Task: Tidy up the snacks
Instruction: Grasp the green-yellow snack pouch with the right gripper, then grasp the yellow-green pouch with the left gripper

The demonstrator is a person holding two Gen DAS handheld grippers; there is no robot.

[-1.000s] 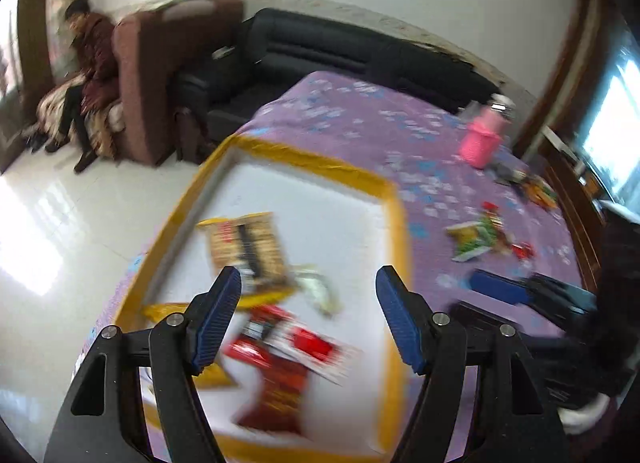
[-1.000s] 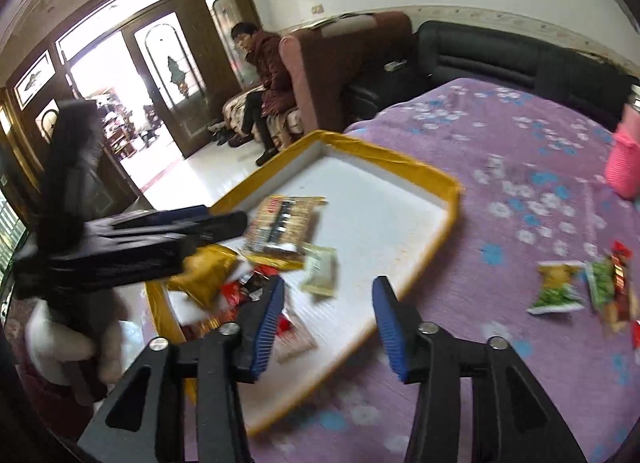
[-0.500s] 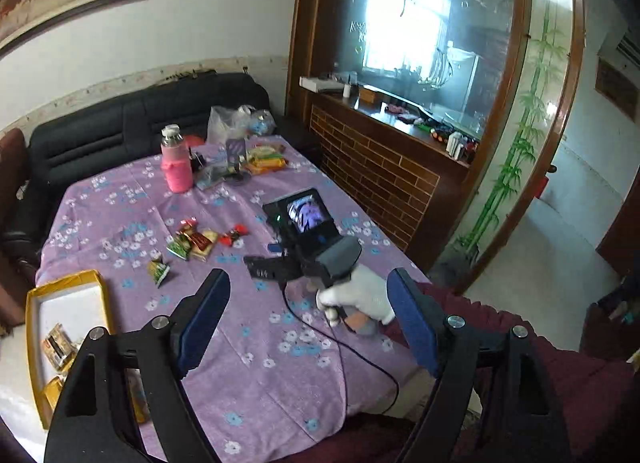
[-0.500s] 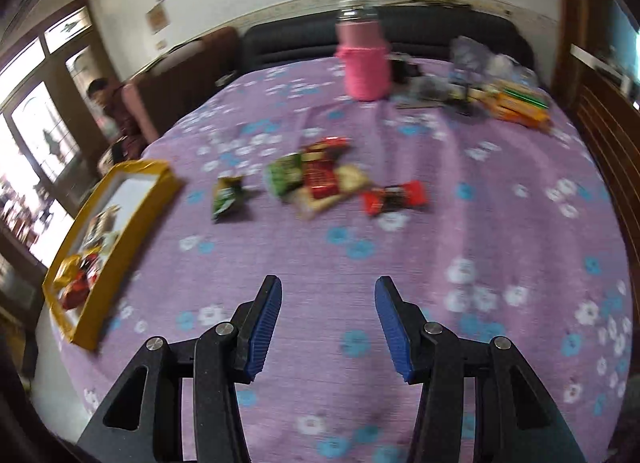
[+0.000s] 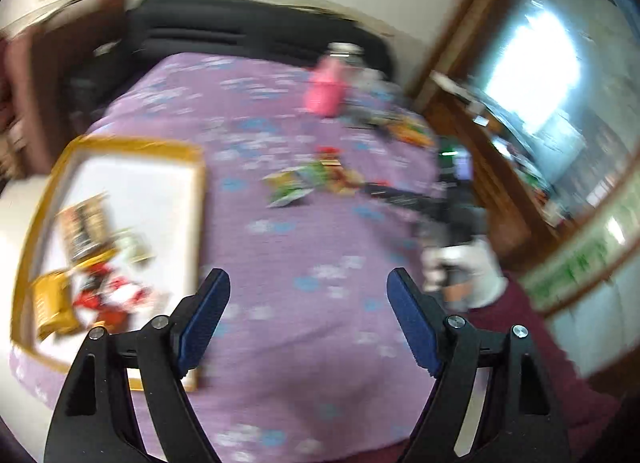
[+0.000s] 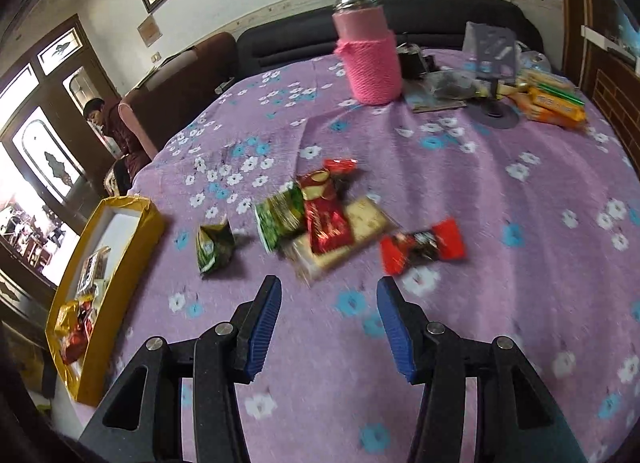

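A yellow-rimmed tray [image 5: 196,223] with a white floor lies at the table's left and holds several snack packets [image 5: 86,223]; it also shows in the right wrist view [image 6: 150,219]. A loose pile of snacks [image 6: 320,223] lies mid-table, with a small green packet [image 6: 214,245] to its left and a red packet [image 6: 422,247] to its right. The pile shows blurred in the left wrist view [image 5: 316,179]. My left gripper [image 5: 308,317] is open and empty above the cloth. My right gripper [image 6: 328,323] is open and empty just short of the pile.
A pink knit-covered jar [image 6: 370,59] stands at the far side, with boxes and bags [image 6: 552,101] to its right. The purple flowered cloth [image 6: 500,191] covers the table. A black sofa and a seated person [image 6: 108,127] are beyond it.
Both views have swung a lot. The right gripper has moved from over the tray to close before the snack pile. The left view has turned away and back to the table.
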